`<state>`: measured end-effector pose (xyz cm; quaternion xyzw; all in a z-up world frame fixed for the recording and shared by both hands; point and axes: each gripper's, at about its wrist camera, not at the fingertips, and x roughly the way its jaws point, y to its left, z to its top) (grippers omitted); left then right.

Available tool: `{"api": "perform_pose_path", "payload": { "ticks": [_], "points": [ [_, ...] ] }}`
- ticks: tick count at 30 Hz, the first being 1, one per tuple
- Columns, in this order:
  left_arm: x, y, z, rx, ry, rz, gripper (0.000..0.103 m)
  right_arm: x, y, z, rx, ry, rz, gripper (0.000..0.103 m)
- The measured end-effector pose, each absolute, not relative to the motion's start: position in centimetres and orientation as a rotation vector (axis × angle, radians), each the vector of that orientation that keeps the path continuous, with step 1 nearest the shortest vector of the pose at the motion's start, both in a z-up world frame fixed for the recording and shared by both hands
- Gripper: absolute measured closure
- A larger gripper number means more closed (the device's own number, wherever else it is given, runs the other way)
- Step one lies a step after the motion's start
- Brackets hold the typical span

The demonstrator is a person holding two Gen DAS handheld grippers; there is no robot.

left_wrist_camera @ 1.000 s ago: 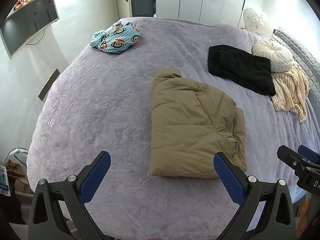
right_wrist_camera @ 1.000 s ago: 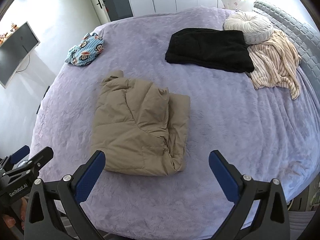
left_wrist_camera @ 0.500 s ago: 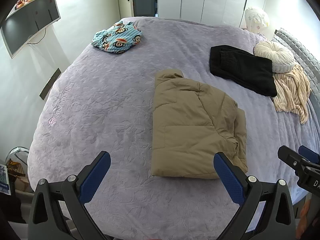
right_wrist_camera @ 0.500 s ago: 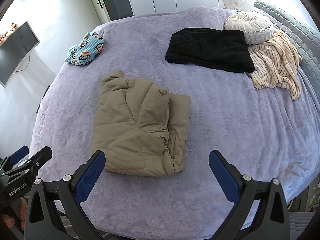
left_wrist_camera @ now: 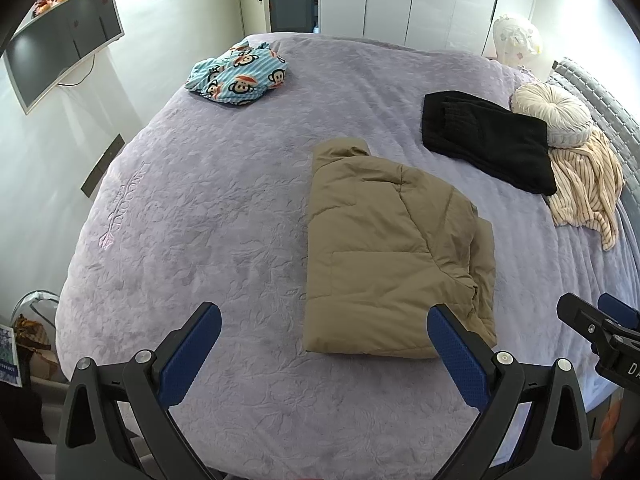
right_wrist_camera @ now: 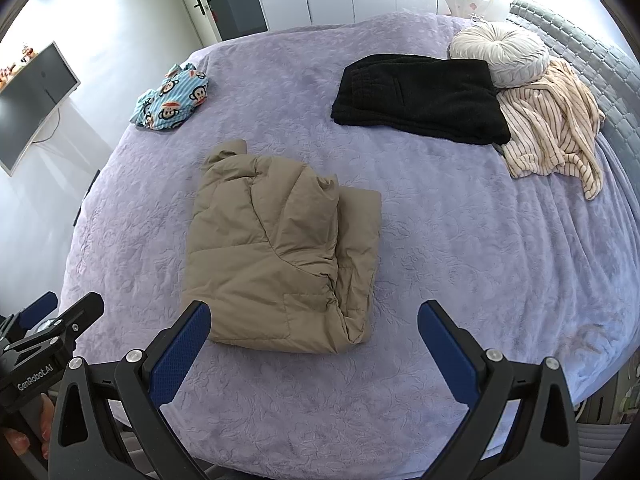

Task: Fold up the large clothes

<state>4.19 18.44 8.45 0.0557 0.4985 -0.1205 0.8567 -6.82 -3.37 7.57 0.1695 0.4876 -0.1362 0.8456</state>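
I see the tan padded jacket [left_wrist_camera: 394,248] lying folded on the purple bed [left_wrist_camera: 208,208], near the front edge. My left gripper [left_wrist_camera: 324,344] and right gripper [right_wrist_camera: 314,338] both hang above this edge with jaws spread wide, holding nothing. Folded black trousers [right_wrist_camera: 420,96] lie farther back.

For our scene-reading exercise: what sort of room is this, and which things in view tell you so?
Most likely a home bedroom: a large bed under a lilac cover, a round cushion by the padded headboard, and white wardrobe doors behind.
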Motion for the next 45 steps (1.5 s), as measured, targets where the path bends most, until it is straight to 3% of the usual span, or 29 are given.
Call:
{"api": "perform_pose_path", "payload": {
  "ticks": [45],
  "points": [
    [3.38, 18.89, 8.67, 0.104, 1.036, -0.204, 0.000, -6.53, -3.25, 7.73, 0.354, 1.034, -0.279, 0.000]
  ]
}}
